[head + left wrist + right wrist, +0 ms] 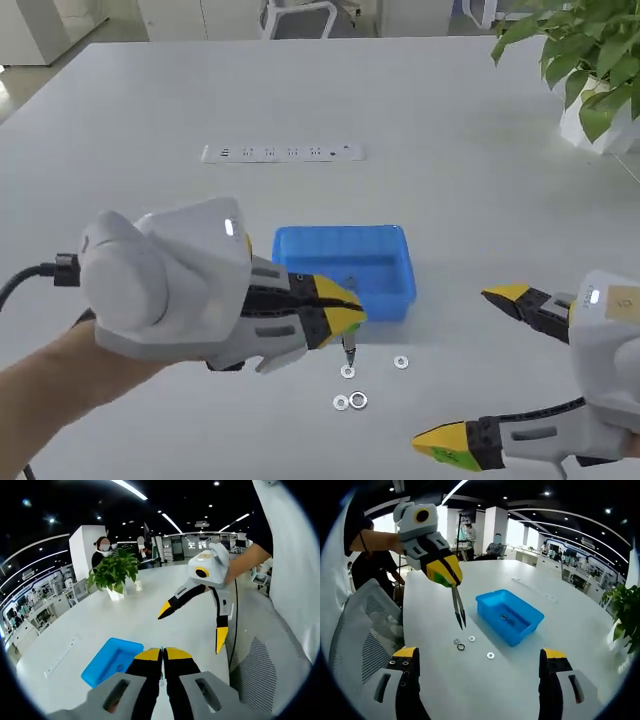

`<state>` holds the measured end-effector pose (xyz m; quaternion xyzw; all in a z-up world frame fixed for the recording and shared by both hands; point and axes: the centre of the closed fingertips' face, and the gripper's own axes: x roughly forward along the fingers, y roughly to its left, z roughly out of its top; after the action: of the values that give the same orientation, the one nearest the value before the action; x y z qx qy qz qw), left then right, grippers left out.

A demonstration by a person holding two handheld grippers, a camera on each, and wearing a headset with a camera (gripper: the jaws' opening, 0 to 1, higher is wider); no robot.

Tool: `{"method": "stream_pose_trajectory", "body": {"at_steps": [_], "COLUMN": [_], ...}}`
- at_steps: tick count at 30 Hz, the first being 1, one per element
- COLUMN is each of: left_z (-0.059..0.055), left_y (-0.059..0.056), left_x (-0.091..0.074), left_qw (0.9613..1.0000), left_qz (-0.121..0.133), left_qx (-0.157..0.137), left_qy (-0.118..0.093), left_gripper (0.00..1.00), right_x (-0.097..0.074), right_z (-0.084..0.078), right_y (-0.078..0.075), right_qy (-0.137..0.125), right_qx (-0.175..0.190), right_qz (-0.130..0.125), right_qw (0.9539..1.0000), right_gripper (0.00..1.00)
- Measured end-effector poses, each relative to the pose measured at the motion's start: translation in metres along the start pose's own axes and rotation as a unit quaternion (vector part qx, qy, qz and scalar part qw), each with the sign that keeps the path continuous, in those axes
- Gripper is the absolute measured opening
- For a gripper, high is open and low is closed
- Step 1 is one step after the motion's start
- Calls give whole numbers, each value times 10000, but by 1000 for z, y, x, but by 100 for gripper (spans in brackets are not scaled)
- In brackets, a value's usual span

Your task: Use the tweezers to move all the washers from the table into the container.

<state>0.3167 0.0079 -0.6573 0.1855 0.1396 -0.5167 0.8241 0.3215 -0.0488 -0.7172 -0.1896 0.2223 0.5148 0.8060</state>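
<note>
Left gripper (352, 312) has its jaws pinched tight on thin metal tweezers (349, 350). The tweezers point down at the white table (150, 120), tips just in front of the near wall of the blue rectangular plastic container (392, 300); can't tell if the tips touch anything. In the right gripper view the same tweezers (459, 607) hang over the table just beside the container's (506, 636) near corner. Right gripper (468, 367) has its jaws spread wide with nothing between them, off to the right of the container and apart from it. Small round metal washers lie flat on the table in front of the container. One washer (347, 372) is closest to the tweezer tips, and one washer (401, 362) is near it on the right gripper's side. A washer (341, 402) and a washer (359, 400) sit side by side, a bit farther from the container. One more washer (503, 616) lies on the container's floor. A white power strip (283, 152) lies beyond the container's far wall, well apart. A green potted plant (590, 60) stands far off past the container's right end.
</note>
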Motion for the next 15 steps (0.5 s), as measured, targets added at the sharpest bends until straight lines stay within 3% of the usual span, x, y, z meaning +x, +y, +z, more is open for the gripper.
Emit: {"method": "stream_pose_trajectory", "body": {"at_steps": [7,15], "left_z": [-14,-13], "left_y": [-17,-23], "left_x": [3,10], "left_qw": [9998,9999], "left_qz": [-129,-162], "left_qx": [109,51], "left_qy": [90,-31], "left_gripper": [5,5], "right_x": [-6,-8], "right_z": [-10,-22], "right_y": [6,10], "right_qy": [138,248], "right_qx": [-29,86], "right_qz": [33,99], "right_qw": [9999,9996], "right_gripper": [98,96]}}
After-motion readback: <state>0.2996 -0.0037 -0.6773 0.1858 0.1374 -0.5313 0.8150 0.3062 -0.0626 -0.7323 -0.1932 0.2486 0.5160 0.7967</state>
